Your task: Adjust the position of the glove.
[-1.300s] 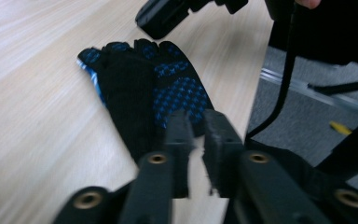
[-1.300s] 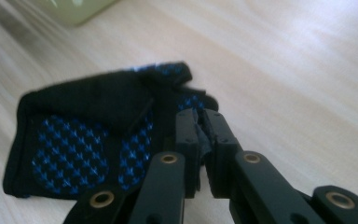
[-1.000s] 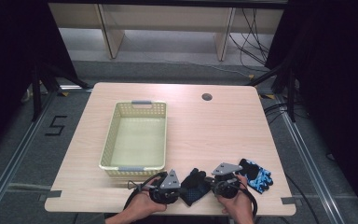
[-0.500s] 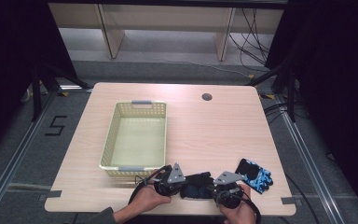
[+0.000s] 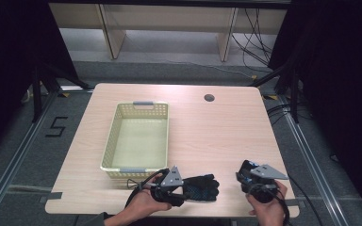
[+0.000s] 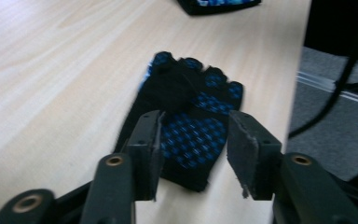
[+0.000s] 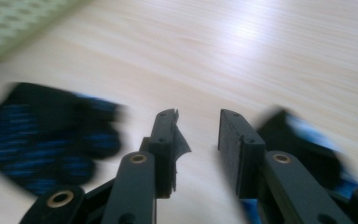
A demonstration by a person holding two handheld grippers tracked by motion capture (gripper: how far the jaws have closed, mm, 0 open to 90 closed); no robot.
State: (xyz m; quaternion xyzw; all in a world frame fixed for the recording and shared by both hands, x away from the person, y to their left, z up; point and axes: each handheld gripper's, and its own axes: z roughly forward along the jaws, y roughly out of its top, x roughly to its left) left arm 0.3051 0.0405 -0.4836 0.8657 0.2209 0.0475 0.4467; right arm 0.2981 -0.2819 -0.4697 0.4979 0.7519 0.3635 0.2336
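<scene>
On the light wooden worktop a black fingerless glove with blue dots lies flat near the front edge, just right of the cream plastic basket and touching nothing but the wood beneath it. The left tool hangs over the glove's cuff end; in the left gripper view its jaws have just been opening and now stand apart over the glove, the pads clear of the fabric with the dotted palm showing between them, so nothing is gripped. The right tool is held well to the right of that glove, near the front right part of the worktop, by the person's right hand. Its jaws have also just been opening and stand parted in the right gripper view with bare wood in the gap. That view is blurred, but a second dark glove with blue on it seems to lie just beside and under the right jaw, not pinched, while the first glove shows as a dark smear at the left. The person's left hand holds the left tool from the front edge.
</scene>
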